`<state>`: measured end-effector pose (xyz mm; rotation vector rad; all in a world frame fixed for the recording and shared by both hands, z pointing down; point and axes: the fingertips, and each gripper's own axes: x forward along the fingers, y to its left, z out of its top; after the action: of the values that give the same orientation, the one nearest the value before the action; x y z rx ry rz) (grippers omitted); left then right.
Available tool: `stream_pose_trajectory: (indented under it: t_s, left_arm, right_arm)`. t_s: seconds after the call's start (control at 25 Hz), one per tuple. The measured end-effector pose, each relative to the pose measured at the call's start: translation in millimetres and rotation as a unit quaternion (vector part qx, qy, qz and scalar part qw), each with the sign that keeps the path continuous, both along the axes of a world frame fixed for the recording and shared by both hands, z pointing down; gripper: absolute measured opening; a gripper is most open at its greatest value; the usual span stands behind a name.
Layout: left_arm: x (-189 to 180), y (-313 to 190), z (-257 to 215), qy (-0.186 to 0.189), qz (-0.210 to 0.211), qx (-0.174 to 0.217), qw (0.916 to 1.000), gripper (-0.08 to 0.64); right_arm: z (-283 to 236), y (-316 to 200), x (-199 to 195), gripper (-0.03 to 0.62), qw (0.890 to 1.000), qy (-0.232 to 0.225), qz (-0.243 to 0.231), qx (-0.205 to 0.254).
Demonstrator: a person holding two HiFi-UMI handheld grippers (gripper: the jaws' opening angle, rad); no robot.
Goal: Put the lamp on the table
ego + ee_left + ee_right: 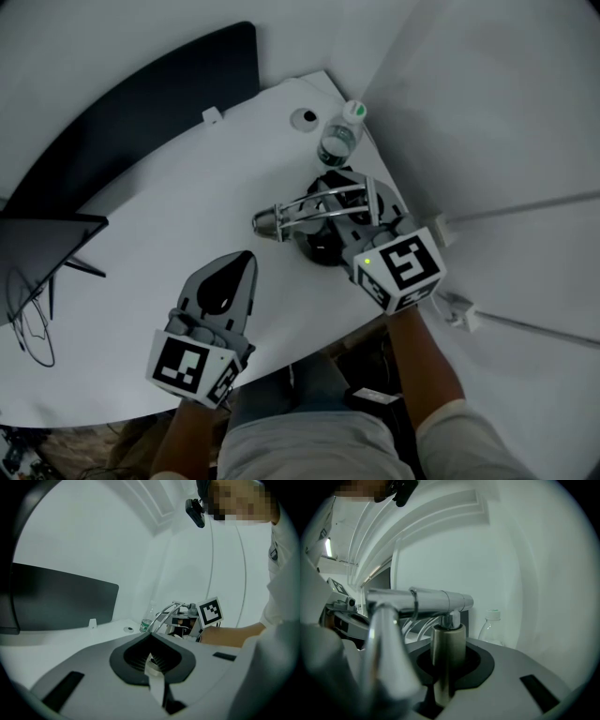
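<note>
Lamp (281, 220) clamped (right gripper (342, 220)), over white table (187, 206)

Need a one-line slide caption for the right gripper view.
Right gripper clamped on the upright metal post of the lamp, water bottle behind.

The bench (169, 197) is plain white, with a black panel (141, 103) along its far left edge and a clear bottle (336, 142) with a green cap (353, 110) at its far right corner. The lamp (302, 211) is polished silver metal in its arms and head, with a duller brass-grey post (447, 644) and a black base (322, 247). The left gripper (242, 265) and the right gripper (345, 223) have grey bodies with black recesses round the fingers; the left cube (187, 366) and the right cube (401, 267) are white with black square markers, and a small green light shows on the right cube.
</note>
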<state>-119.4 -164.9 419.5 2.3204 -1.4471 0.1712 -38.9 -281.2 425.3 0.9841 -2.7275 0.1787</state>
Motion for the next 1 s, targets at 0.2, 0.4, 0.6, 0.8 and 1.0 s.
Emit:
stream_pose_trajectory:
  t_s: [0.2, 0.4, 0.6, 0.8, 1.0]
  left_arm:
    - [0, 1, 2, 0.0, 0.001, -0.003, 1.0, 0.003]
    - [1, -1, 2, 0.004, -0.001, -0.003, 1.0, 0.003]
    - [1, -1, 2, 0.007, -0.004, -0.001, 1.0, 0.003]
    - [3, 0, 4, 0.005, -0.002, -0.005, 1.0, 0.003]
    - [2, 1, 6, 0.005, -0.004, -0.009, 0.9999, 0.003]
  right_arm:
    - [5, 1, 1, 0.06, 1.0, 0.001, 0.003, -0.002]
    - [10, 2, 1, 0.06, 1.0, 0.003, 0.005, -0.005]
    - [11, 5, -3, 0.06, 1.0, 0.008, -0.001, 0.002]
    - [13, 8, -2, 0.061, 1.0, 0.004, -0.004, 0.006]
    - [15, 12, -2, 0.067, 1.0, 0.004, -0.008, 0.01]
